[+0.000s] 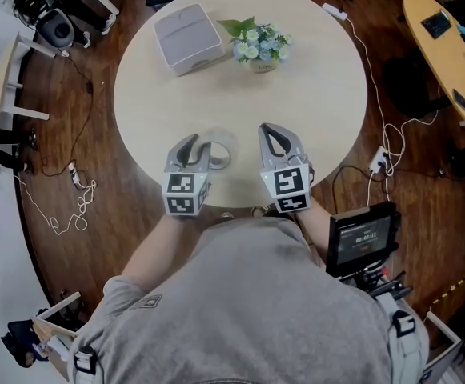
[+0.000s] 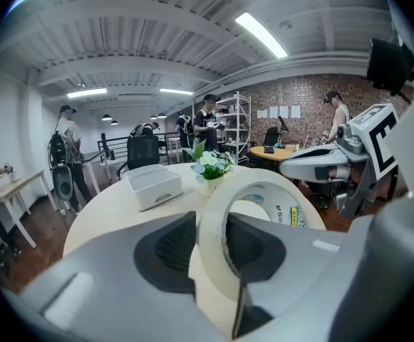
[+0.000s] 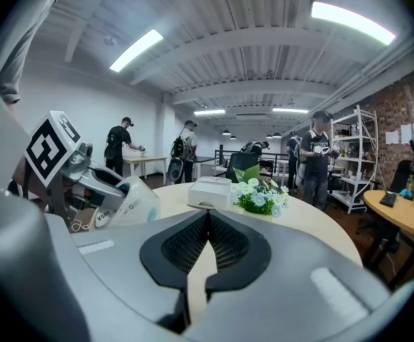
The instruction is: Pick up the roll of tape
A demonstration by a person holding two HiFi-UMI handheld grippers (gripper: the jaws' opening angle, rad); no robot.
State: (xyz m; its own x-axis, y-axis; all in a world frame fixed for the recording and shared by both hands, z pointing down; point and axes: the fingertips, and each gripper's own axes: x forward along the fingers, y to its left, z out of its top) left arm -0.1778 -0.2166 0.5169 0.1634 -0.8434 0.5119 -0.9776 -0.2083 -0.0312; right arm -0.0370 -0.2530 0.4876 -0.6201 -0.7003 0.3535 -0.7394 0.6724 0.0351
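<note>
A roll of pale, translucent tape (image 2: 264, 219) stands on edge between the jaws of my left gripper (image 2: 210, 251), which is shut on the roll's wall, one pad outside and one inside the ring. From the head view the roll (image 1: 220, 152) shows just past the left gripper (image 1: 196, 152), above the round table's near edge. The right gripper view shows the same roll (image 3: 125, 205) at its left, held off the tabletop. My right gripper (image 1: 278, 141) hovers beside it to the right, its jaws shut with nothing between them (image 3: 207, 244).
On the round beige table (image 1: 312, 94) stand a white rectangular box (image 1: 187, 38) and a small pot of white flowers (image 1: 258, 45) at the far side. Cables lie on the wooden floor around it. A tablet on a stand (image 1: 362, 238) is at my right.
</note>
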